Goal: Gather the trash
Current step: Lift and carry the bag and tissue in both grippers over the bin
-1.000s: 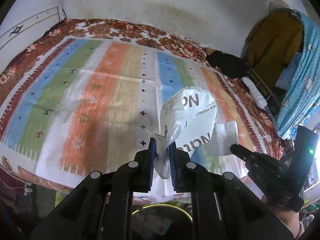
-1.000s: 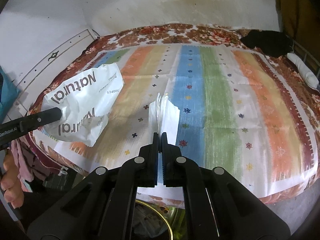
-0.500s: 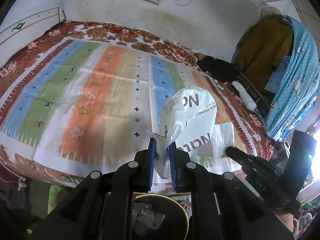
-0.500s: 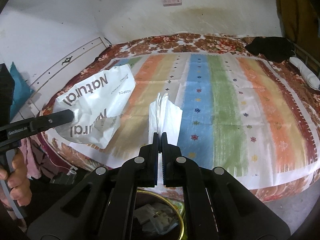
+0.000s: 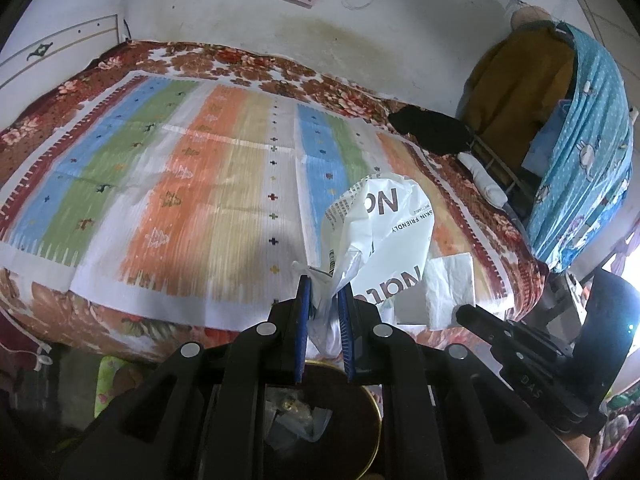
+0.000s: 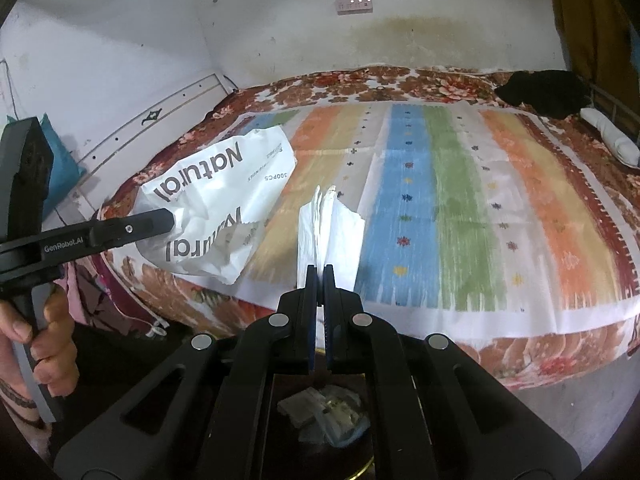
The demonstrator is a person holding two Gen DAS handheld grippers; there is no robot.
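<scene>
My left gripper (image 5: 323,282) is shut on a crumpled white plastic wrapper (image 5: 384,232) printed "Natural". It holds it in the air over the near edge of the bed; the wrapper also shows in the right wrist view (image 6: 224,208). My right gripper (image 6: 319,270) is shut on a folded white paper (image 6: 328,232), also held up beside the wrapper; the paper shows in the left wrist view (image 5: 444,288). A dark trash bin with a gold rim (image 5: 376,420) stands on the floor below both grippers, with some wrappers inside (image 6: 324,412).
A bed with a striped sheet (image 5: 208,184) and floral blanket fills the view ahead. A black cloth (image 6: 544,92) and a white roll (image 6: 612,136) lie at its far right. Clothes hang at the right (image 5: 580,140). A power strip (image 6: 354,5) is on the wall.
Both grippers have pulled back from the bed with their trash, toward the floor side. The bin below now shows more fully under the fingers.
</scene>
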